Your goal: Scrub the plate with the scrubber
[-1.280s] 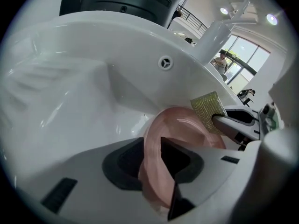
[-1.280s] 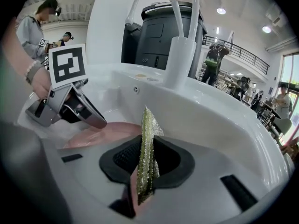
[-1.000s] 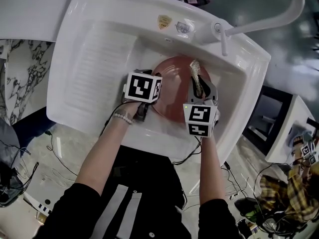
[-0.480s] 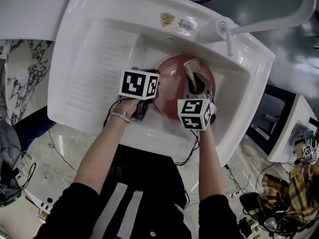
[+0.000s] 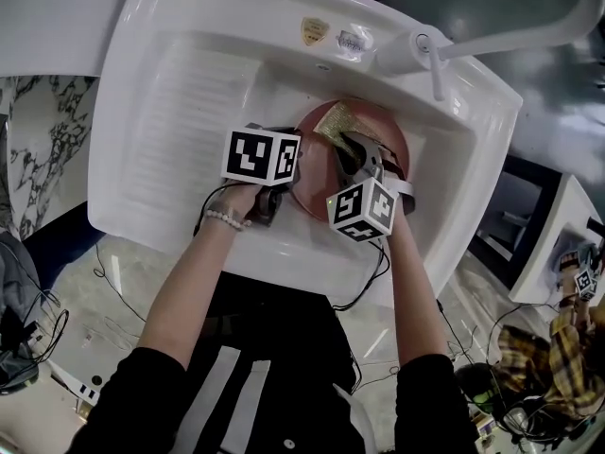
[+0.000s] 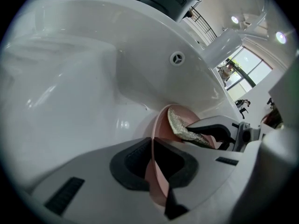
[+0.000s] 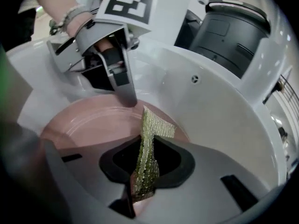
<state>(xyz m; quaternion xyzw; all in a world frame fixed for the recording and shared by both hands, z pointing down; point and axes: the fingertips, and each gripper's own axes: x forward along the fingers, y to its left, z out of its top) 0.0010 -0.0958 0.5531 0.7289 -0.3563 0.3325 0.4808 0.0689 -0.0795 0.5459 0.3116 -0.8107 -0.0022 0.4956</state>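
A pink plate (image 5: pixel 378 130) lies tilted in the white sink (image 5: pixel 454 130). My left gripper (image 5: pixel 293 173) has just closed its jaws on the plate's left rim (image 6: pixel 152 139), and the rim sits clamped between the pads in the left gripper view. My right gripper (image 5: pixel 345 147) is shut on a green-gold scrubber (image 5: pixel 333 121), whose free end rests on the plate's upper left part. In the right gripper view the scrubber (image 7: pixel 145 153) stands on edge between the jaws above the plate (image 7: pixel 88 125), with the left gripper (image 7: pixel 122 90) just beyond it.
A white faucet (image 5: pixel 492 41) arches over the sink's back right corner. A ribbed drainboard (image 5: pixel 189 112) fills the sink's left half. An overflow hole (image 6: pixel 176 58) marks the back wall. Cables lie on the floor (image 5: pixel 123 291) below the sink's front edge.
My right gripper has rolled and carried the scrubber from the plate's upper right to its upper left. The left gripper stays at the plate's left rim.
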